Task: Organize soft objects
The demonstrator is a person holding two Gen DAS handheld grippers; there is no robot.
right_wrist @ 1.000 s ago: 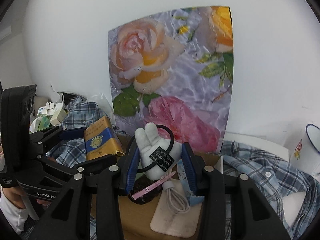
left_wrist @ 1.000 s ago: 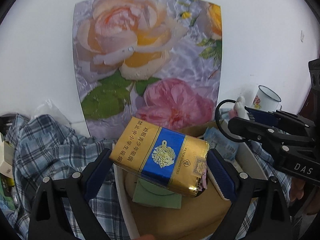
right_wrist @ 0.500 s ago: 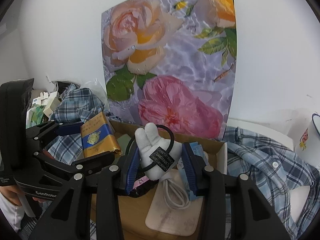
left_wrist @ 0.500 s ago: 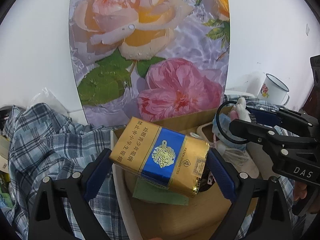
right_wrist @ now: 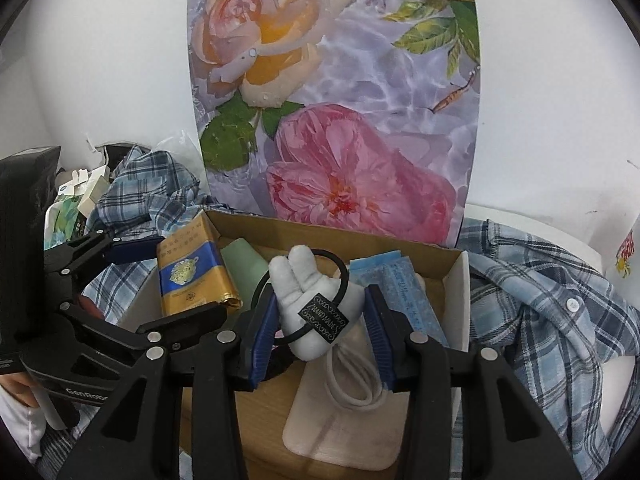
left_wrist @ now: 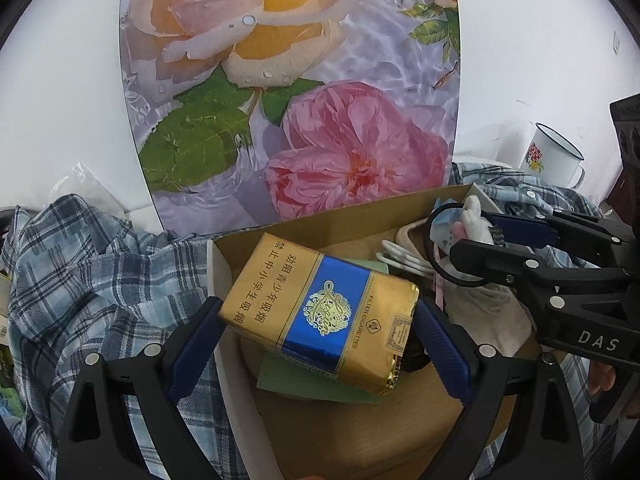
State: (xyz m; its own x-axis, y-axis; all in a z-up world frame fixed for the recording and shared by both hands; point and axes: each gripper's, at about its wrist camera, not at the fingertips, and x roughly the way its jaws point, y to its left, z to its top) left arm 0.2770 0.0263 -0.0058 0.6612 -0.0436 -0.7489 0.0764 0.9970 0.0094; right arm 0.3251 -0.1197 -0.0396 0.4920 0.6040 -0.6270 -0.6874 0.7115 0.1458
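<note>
Both grippers hang over the open cardboard box (left_wrist: 248,242), each already loaded. The left gripper (left_wrist: 318,330) holds a gold-and-blue cigarette pack (left_wrist: 320,308) crosswise, its long axis running from pad to pad, tilted with the printed face up; it sits above the box's left half, over a green card (left_wrist: 312,380) and the tan floor of the box. The right gripper (right_wrist: 320,320) is narrowed on a small white plush toy (right_wrist: 316,304) ringed by a black hair tie (right_wrist: 340,268), the toy's long axis leaning up and away from the pads. It hovers over the box's right half, directly above a coiled white cable (right_wrist: 352,376) lying on a pale flat pad (right_wrist: 340,432), with a blue packet (right_wrist: 396,284) against the right wall.

The relation that matters is vertical: each held item is straight above its own half of the box, so the likely next move is a short drop and release, and the 2 grippers stand close enough side by side to crowd each other.

How much free floor lies under the pack is hidden by the pack itself. A plaid shirt (right_wrist: 540,292) drapes the surface at both sides of the box, and the box's near edge is cut off behind the gripper bodies.
</note>
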